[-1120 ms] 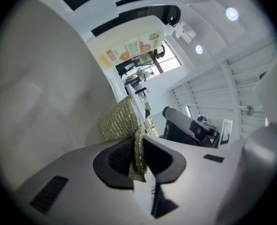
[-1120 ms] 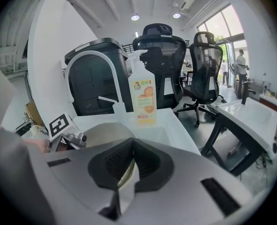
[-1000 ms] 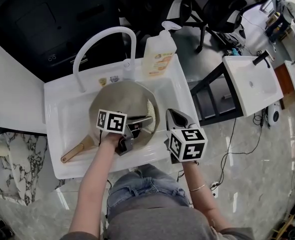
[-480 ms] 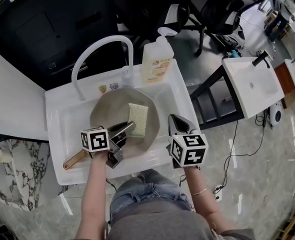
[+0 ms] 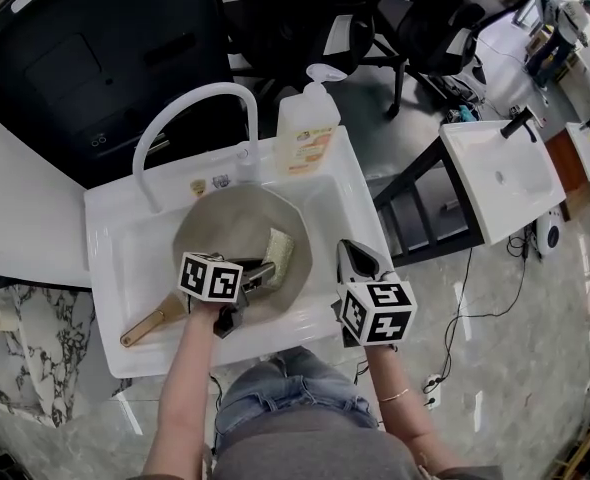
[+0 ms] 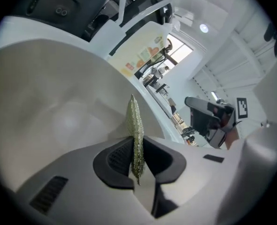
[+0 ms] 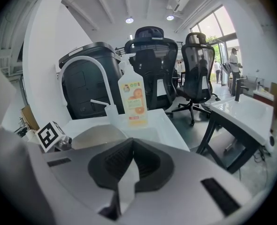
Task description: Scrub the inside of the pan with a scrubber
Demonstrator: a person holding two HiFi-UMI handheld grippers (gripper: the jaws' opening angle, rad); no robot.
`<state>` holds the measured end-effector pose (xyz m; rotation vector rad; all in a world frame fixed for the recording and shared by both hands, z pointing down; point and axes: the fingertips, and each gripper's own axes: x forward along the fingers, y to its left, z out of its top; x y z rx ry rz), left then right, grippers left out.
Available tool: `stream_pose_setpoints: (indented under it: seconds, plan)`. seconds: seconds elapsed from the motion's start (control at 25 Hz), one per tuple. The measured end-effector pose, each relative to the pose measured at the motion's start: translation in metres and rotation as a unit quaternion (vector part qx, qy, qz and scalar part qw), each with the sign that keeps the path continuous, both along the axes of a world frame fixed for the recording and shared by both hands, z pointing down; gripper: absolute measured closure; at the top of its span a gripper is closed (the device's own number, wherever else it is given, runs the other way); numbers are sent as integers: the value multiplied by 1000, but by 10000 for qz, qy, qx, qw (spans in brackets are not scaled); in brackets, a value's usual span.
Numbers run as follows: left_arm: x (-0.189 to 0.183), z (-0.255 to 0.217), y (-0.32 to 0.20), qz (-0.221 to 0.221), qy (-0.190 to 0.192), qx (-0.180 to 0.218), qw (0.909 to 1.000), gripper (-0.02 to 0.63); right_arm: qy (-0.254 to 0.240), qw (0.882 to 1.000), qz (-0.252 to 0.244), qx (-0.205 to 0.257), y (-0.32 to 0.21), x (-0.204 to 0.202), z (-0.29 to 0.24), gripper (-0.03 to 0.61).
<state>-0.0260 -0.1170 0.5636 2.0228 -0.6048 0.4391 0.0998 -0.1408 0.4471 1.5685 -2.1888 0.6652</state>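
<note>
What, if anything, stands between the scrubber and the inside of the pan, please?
Nothing visible does. The left gripper has its jaws shut on the scrubber, which is already inside the pan, near its right wall, with bare pan around it. The right gripper is shut, empty, off by the right rim of the sink.

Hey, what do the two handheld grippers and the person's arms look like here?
The left gripper and the right gripper are grey with black ribbed jaw pads, each topped by a white cube printed with black square markers. The forearms are bare, with no sleeves; a thin bracelet circles the right wrist.
</note>
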Motion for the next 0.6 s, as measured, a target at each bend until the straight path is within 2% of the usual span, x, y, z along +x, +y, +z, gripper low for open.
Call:
stream_pose_setpoints:
  seconds: [0.12, 0.28, 0.44, 0.6]
  plan:
    - [-14, 19, -9, -252, -475, -56, 9985, 551, -6, 10000, 1, -10, -2, 0, 1, 568]
    - [-27, 38, -21, -515, -1149, -32, 9920, 551, -4, 10000, -14, -21, -6, 0, 2, 568]
    - [-32, 50, -31, -516, -1886, 70, 9807, 551, 14, 10000, -9, -20, -11, 0, 1, 568]
    - [-35, 56, -39, -430, -2567, 207, 9653, 549, 23, 10000, -1, -40, -16, 2, 1, 568]
